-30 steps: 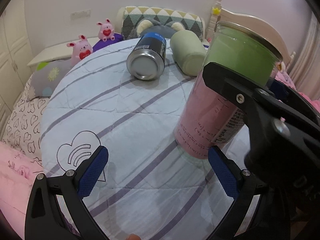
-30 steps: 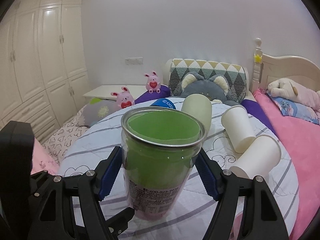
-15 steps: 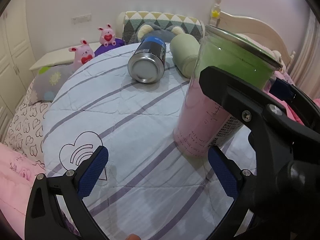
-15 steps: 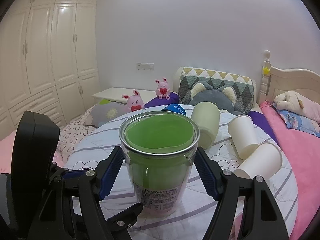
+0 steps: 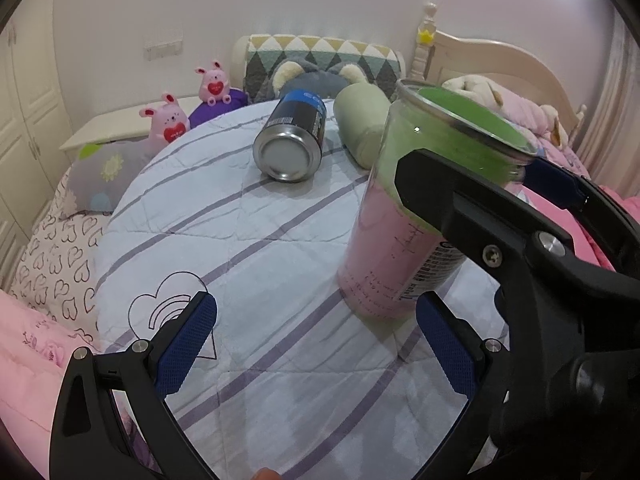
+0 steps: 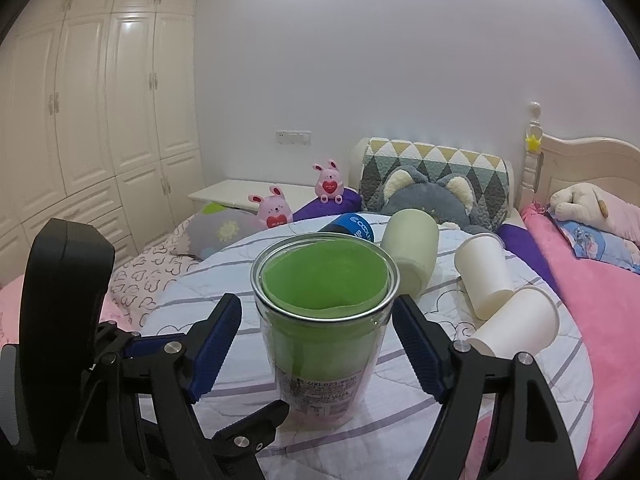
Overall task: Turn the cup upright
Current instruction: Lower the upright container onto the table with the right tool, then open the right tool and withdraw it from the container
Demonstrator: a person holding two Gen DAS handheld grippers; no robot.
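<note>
On the round table covered by a striped quilt [image 5: 256, 248], with the bed and pillows behind, several vessels are seen, and all but one are lying down. The tall clear cup with the green and pink liner [image 6: 324, 320] is stood upright near the table's near edge, mouth open to the ceiling and base flat on the quilt, so its long axis is judged vertical and its flip appears done. It is framed by the right gripper [image 6: 318, 346], whose blue pads are held wide on either side of the cup's wall with a gap visible on each side; nothing is clamped. From the left wrist view the same cup is found ahead and to the right, just beyond the right-hand pad, and partly hidden by the other tool's black arm. The left gripper [image 5: 316, 344] is also spread wide and empty, with only bare quilt between its pads. The right gripper is therefore judged much the nearer to the cup, and a straight pull back along its own fingers is what a clean release would call for, since a sideways drift could knock the tall cup over. Farther back, a blue and black can [image 5: 292, 140] and a pale green cup [image 5: 362, 128] are lain on their sides, and two white paper cups [image 6: 486, 276] are lain tipped at the right.
</note>
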